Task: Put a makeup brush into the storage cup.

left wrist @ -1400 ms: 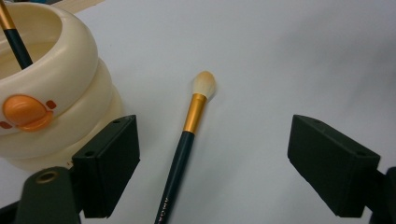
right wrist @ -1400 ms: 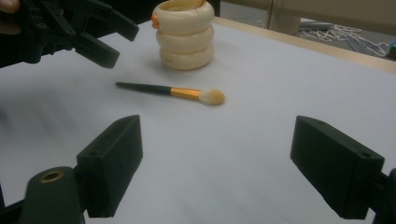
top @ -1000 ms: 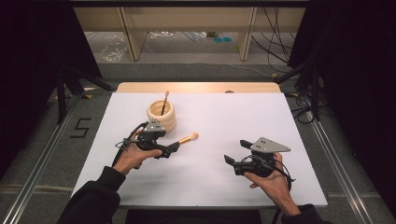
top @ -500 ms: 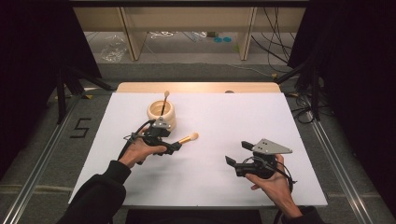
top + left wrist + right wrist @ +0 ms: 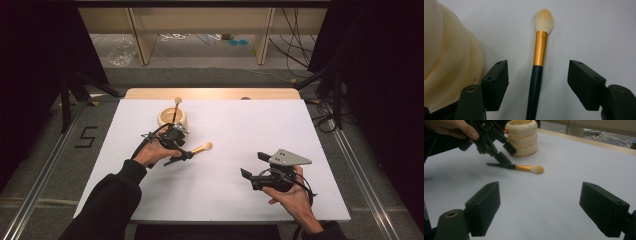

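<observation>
My left fingers [image 5: 537, 85] spread open astride the black-handled, gold-banded makeup brush [image 5: 540, 50] lying on the white bench [image 5: 260, 125], ridged cream holder [image 5: 446, 57] beside, right fingers [image 5: 549, 207] open, empty

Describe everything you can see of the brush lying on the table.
The brush lies flat on the white table, beside the cream holder, not touching it. It has a dark handle, a gold metal-looking band and a pale, soft rounded tip. The left gripper stands over the handle with jaws open on either side, apart from it. Only the table touches the brush.
</observation>
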Tool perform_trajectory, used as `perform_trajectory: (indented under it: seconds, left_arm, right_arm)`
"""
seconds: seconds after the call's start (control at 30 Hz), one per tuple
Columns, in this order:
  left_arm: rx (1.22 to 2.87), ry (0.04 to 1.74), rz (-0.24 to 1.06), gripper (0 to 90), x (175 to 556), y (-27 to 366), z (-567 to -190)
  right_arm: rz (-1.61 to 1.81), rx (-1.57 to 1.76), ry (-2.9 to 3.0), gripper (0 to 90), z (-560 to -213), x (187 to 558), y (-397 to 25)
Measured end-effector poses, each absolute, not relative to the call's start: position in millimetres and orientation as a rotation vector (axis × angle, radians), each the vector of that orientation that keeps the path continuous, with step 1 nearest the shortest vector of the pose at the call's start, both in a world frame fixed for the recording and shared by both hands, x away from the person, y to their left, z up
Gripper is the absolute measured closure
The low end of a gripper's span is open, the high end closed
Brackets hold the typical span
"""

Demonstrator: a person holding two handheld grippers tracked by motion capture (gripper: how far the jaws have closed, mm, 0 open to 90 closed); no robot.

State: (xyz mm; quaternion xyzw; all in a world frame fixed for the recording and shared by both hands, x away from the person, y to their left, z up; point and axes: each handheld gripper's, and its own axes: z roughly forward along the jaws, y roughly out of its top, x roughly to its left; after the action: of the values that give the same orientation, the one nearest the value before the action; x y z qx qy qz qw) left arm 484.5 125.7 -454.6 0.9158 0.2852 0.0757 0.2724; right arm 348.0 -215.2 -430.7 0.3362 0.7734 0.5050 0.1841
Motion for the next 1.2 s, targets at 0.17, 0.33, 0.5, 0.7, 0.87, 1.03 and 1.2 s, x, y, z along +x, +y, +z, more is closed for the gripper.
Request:
perform_trajectory:
  seconds: [0.17, 0.33, 0.5, 0.7, 0.87, 1.03, 1.2]
  left_arm:
    - [2.502, 0.783, 0.187, 33.9, 488.8, 119.0, -454.4]
    - [2.594, 0.742, 0.176, 35.8, 497.1, 117.3, -451.1]
    - [2.633, 0.74, 0.156, 39.5, 501.3, 115.5, -451.1]
    - [2.675, 0.736, 0.149, 43.4, 500.1, 114.3, -454.1]
    - [2.683, 0.747, 0.135, 44.6, 501.1, 113.2, -456.2]
    - [2.708, 0.742, 0.126, 47.6, 502.6, 112.1, -459.4]
    - [2.744, 0.727, 0.131, 50.6, 504.8, 108.1, -457.7]
  right_arm:
    - [1.423, 0.947, 2.184, 17.9, -430.9, 348.1, -214.9]
    - [1.455, 0.951, 2.19, 17.9, -432.5, 348.3, -212.6]
    - [1.448, 0.934, 2.179, 18.0, -432.7, 349.1, -213.2]
    - [1.413, 0.945, 2.199, 18.1, -431.5, 348.0, -214.1]
    - [1.405, 0.943, 2.207, 18.2, -431.3, 348.1, -213.9]
    - [1.426, 0.935, 2.198, 18.3, -432.4, 349.2, -213.4]
    - [1.429, 0.932, 2.197, 18.3, -432.7, 349.4, -212.6]
